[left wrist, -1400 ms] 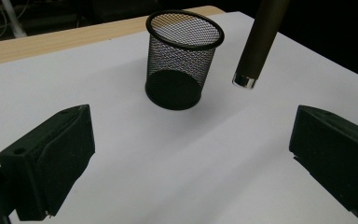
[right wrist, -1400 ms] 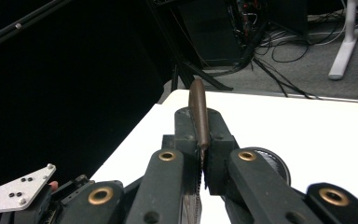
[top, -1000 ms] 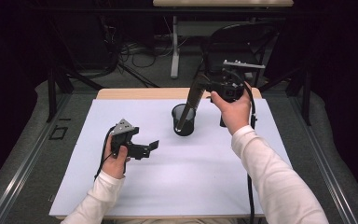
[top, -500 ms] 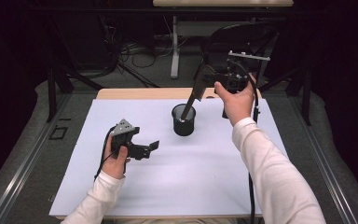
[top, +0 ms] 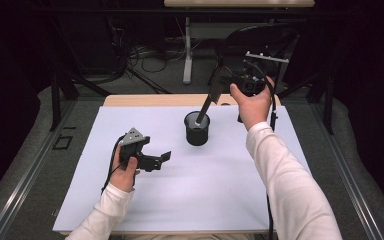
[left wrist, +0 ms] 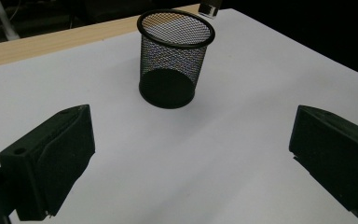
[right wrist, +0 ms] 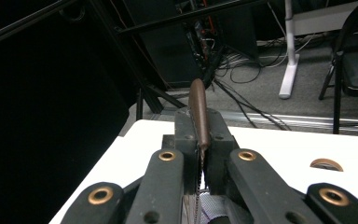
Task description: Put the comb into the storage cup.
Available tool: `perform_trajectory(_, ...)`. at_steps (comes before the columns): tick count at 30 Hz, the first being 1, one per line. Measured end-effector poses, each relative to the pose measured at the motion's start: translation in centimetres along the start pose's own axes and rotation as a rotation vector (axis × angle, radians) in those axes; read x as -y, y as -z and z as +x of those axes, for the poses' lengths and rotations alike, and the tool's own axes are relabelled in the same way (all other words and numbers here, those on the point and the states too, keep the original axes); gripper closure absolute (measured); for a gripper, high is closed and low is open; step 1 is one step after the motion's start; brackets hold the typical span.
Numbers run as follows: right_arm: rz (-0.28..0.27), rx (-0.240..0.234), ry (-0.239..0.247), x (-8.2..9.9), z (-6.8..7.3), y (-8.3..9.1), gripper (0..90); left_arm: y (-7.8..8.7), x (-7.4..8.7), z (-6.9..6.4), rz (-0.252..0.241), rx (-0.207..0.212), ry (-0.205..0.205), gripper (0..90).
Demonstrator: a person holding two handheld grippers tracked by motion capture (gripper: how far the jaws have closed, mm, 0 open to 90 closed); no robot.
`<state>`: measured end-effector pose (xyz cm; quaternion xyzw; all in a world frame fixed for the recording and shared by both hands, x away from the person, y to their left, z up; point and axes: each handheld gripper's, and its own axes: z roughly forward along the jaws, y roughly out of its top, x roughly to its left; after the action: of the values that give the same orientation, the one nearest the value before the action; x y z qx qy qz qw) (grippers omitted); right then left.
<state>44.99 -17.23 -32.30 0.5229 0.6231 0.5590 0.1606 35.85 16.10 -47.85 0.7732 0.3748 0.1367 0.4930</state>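
A black mesh cup (top: 197, 132) (left wrist: 175, 60) stands upright on the white sheet (top: 205, 195). My right gripper (top: 220, 82) (right wrist: 199, 137) is raised behind and to the right of the cup, shut on the brown handle of a long tool (top: 207, 102) (right wrist: 198, 109). The tool slants down to the cup, and its metal end (left wrist: 209, 8) hangs just above the far rim. My left gripper (top: 161, 159) rests low on the sheet, left of the cup and pointing at it. Its jaws stand wide open with nothing between them.
The wooden table edge (top: 145, 100) shows beyond the white sheet. A dark chair (top: 260, 40), a white stand leg (top: 187, 55) and floor cables lie behind the table. Metal rails run along both sides.
My right hand has risen a little and drawn back with the tool, whose lower end has come up to the cup's rim. The left hand has kept still.
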Motion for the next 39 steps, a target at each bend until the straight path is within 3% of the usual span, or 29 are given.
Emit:
perform_trajectory(18, -0.007, 0.073, -0.013, 0.2, -0.3, -2.2, 87.1, 0.0, 0.0, 0.1, 0.004, -0.002, 0.0, 0.7)
perform_trajectory(39, -0.001, 0.099, -0.021, 0.8, -0.3, -3.7, 87.1, 0.0, 0.0, 0.2, 0.003, 0.0, 0.006, 0.7)
